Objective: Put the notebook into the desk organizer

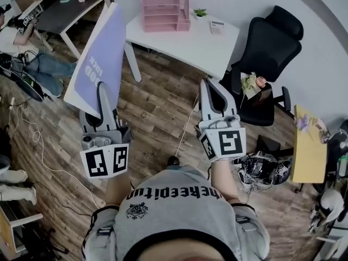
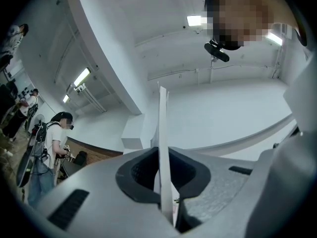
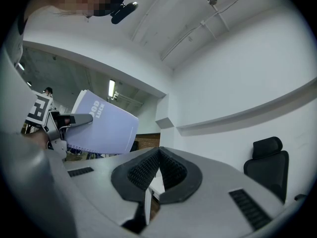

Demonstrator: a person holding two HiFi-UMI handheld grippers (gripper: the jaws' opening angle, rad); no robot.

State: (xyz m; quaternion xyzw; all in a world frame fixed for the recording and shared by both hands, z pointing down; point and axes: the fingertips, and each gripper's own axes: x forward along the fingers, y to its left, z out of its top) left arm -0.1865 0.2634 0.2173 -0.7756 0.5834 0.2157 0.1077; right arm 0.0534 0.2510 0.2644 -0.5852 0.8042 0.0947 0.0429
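Observation:
My left gripper is shut on the lower edge of a lavender spiral notebook, which it holds upright and tilted above the wooden floor. In the left gripper view the notebook stands edge-on, pinched between the dark pads at my left gripper. The pink desk organizer stands on the white desk farther ahead. My right gripper hovers beside the desk's near corner, shut with nothing held. In the right gripper view the pads of my right gripper meet, and the notebook shows at left.
A black office chair stands right of the white desk, which also bears a small potted plant. A dark table and a seated person are at the far left. A yellow desk is at right. Cables lie on the floor.

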